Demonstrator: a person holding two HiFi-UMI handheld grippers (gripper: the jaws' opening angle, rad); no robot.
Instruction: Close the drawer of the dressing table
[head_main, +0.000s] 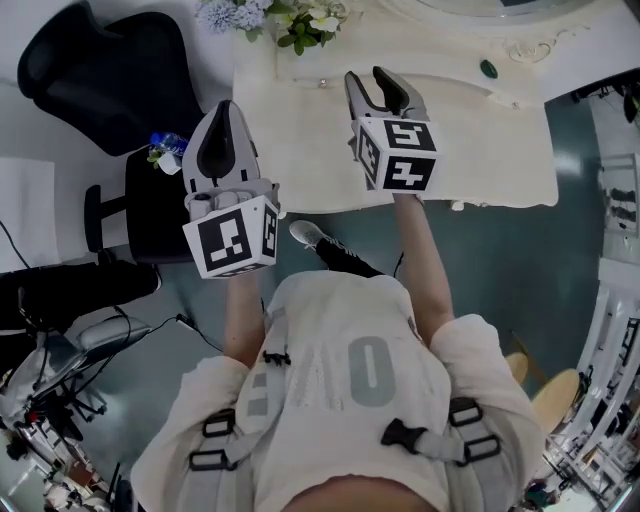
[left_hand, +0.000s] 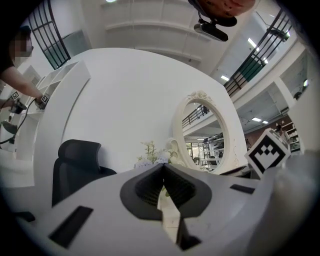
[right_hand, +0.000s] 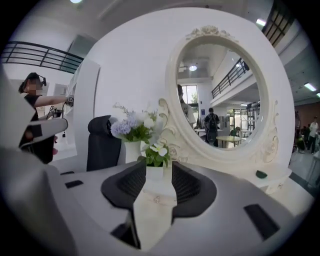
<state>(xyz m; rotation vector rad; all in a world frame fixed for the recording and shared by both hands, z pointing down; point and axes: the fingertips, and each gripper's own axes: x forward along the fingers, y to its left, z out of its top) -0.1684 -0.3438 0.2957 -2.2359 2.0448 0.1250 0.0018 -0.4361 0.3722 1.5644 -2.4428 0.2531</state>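
Observation:
The cream dressing table fills the top of the head view. A small metal knob sits on its drawer front near the back; I cannot tell whether the drawer stands out. My right gripper hovers above the tabletop and is open with nothing in it. In the right gripper view the knob shows in the gap of the right gripper. My left gripper is raised off the table's left edge. Its pads meet at the tips of the left gripper, shut on nothing.
An oval mirror and a vase of flowers stand at the table's back. A small green object lies at the right. A black chair and a stool with a blue bottle stand left. A person stands far left.

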